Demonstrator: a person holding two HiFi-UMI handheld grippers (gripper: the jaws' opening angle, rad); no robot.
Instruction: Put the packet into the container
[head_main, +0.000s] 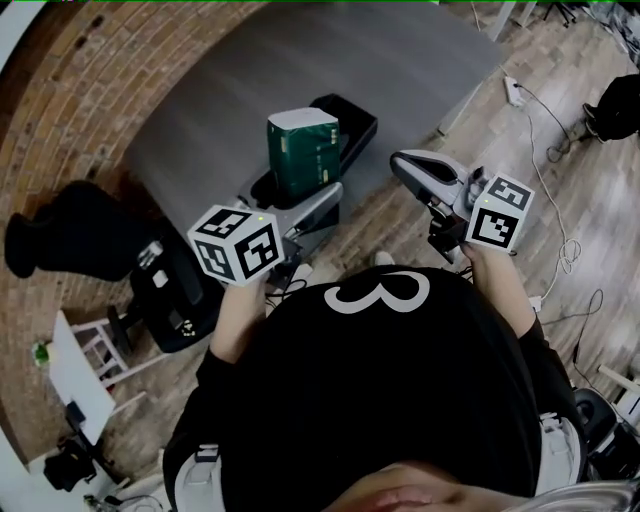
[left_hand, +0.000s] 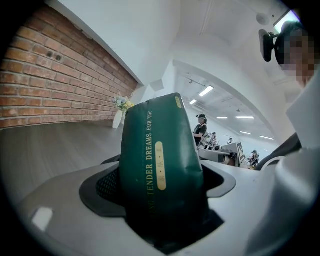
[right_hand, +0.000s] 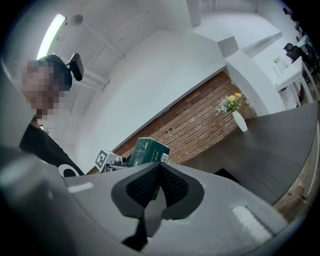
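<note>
Head view: the green packet (head_main: 303, 152) stands upright, clamped at its lower end by my left gripper (head_main: 300, 200). It overlaps the near end of the black container (head_main: 352, 118); contact between them cannot be determined. The container rests on a grey table (head_main: 300, 60), bounded by a brick wall (head_main: 60, 100) on one side and a wooden floor (head_main: 575, 210) with loose cables (head_main: 545, 150) on the other. My right gripper (head_main: 405, 165) is held apart, to the packet's right.

Left gripper view alone shows the jaws tight against the packet's sides, gold print running along it, and people (left_hand: 201, 127) far off under strip lights.

Right gripper view shows its jaws pressed together with nothing between them, the packet beyond to the left, and a vase of flowers (right_hand: 234, 112) by the wall.
</note>
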